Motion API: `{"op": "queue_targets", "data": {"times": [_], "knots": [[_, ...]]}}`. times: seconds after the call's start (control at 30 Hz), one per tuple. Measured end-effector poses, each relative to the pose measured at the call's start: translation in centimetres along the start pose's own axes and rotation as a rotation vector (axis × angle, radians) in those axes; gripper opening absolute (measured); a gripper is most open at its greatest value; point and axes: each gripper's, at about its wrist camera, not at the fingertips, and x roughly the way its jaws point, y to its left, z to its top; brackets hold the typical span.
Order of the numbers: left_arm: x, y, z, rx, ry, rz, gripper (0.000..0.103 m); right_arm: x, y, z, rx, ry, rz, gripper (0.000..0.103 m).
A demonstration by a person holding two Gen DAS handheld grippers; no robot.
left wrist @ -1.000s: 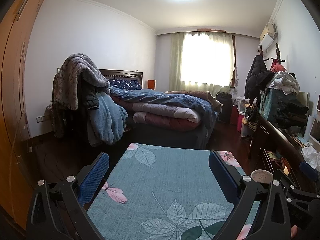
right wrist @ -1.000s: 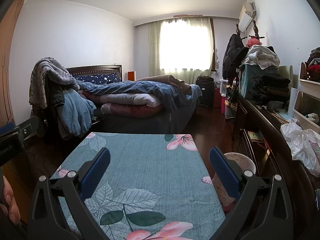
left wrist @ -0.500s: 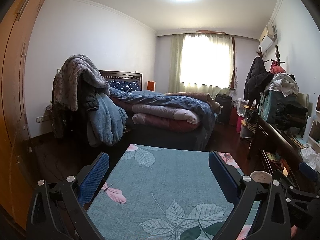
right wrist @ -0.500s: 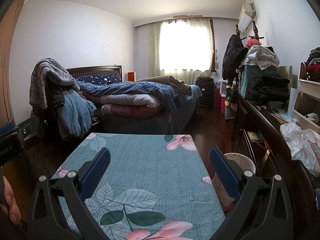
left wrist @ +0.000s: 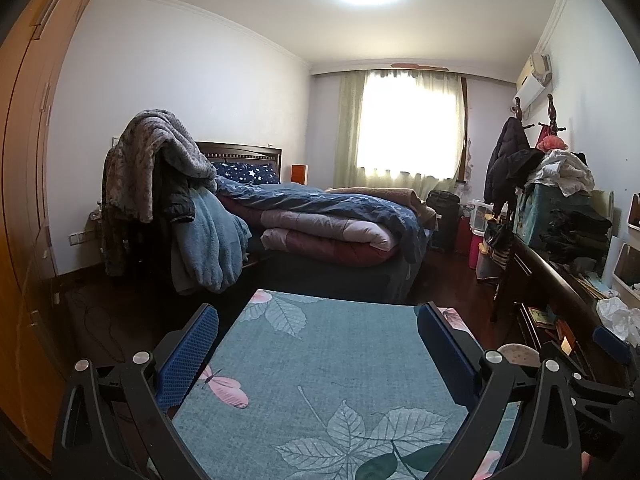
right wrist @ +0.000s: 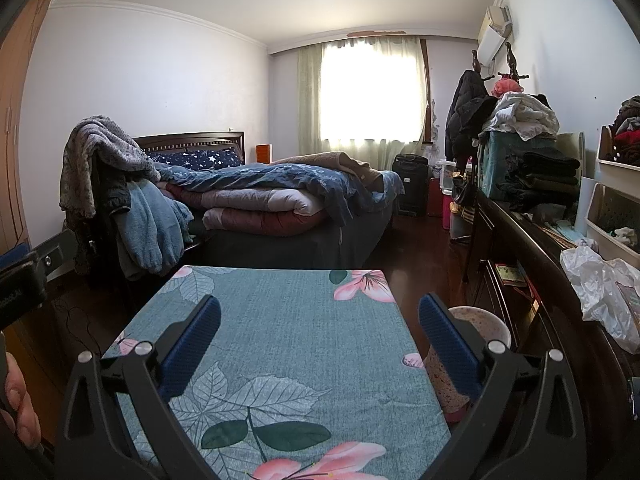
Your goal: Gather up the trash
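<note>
I judge this to be the starting step: no trash is held, and the floral-cloth surface in front of me carries none. The likeliest target is the crumpled plastic bag on the dark sideboard at right, near the speckled bin, so the next move calls for a rightward reach. The left hand-held gripper and right hand-held gripper both hover level over the near edge, jaws spread wide and empty.

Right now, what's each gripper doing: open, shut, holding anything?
Left gripper: open, holding nothing, above the floral tablecloth.
Right gripper: open, holding nothing, above the same cloth.
</note>
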Motion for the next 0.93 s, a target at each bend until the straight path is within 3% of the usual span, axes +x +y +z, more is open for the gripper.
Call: {"op": "queue_targets", "data": {"times": [0.7,0.93], "knots": [[-0.4,-0.36,0.35,0.033,-0.04,-0.028,0.099,0.0,0.08,-0.05,-0.002,-0.002,0.001,0.099],[-0.21,0.46,0.69,-0.02,-0.024,-0.028,0.099,-0.14,0.13,0.02,-0.002,-0.006,0.001,0.099]]}}
